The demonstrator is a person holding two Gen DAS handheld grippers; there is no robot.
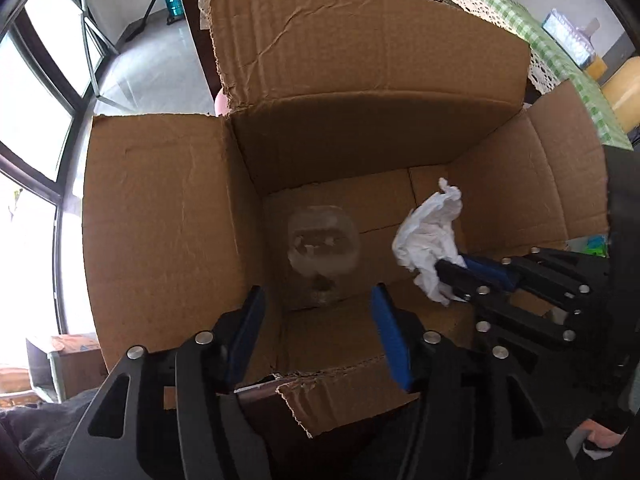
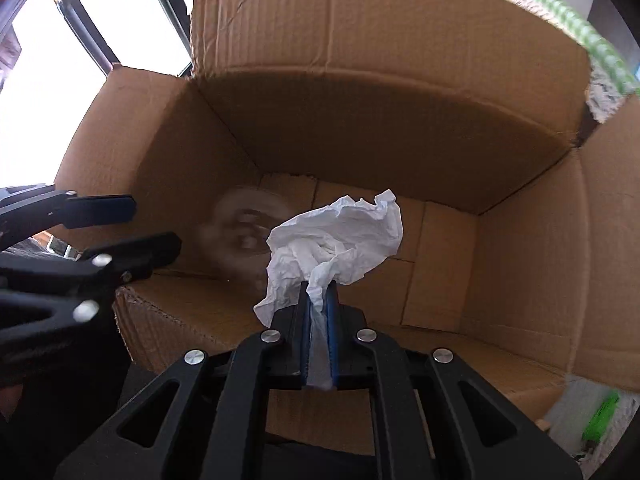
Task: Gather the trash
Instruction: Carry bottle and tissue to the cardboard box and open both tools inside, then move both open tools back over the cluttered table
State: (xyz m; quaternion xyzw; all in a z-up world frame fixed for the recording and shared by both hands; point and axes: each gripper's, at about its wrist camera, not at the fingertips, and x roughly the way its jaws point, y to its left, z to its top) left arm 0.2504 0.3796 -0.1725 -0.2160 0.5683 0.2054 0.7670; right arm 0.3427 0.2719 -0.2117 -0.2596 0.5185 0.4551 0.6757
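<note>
An open cardboard box (image 1: 360, 132) fills both views (image 2: 360, 128). A clear plastic cup (image 1: 323, 249), blurred, is inside it near the floor; it also shows in the right wrist view (image 2: 244, 236). My left gripper (image 1: 318, 320) is open and empty over the box's near edge, right above the cup. My right gripper (image 2: 319, 292) is shut on a crumpled white tissue (image 2: 340, 240) and holds it over the inside of the box. From the left wrist view the right gripper (image 1: 448, 276) comes in from the right with the tissue (image 1: 430, 236).
The box flaps (image 1: 160, 220) stand open on all sides. A table with a green checked cloth (image 1: 560, 44) is behind the box to the right. Windows (image 1: 28, 92) and grey floor (image 1: 160, 68) lie to the left. A green object (image 2: 600, 416) lies at the lower right.
</note>
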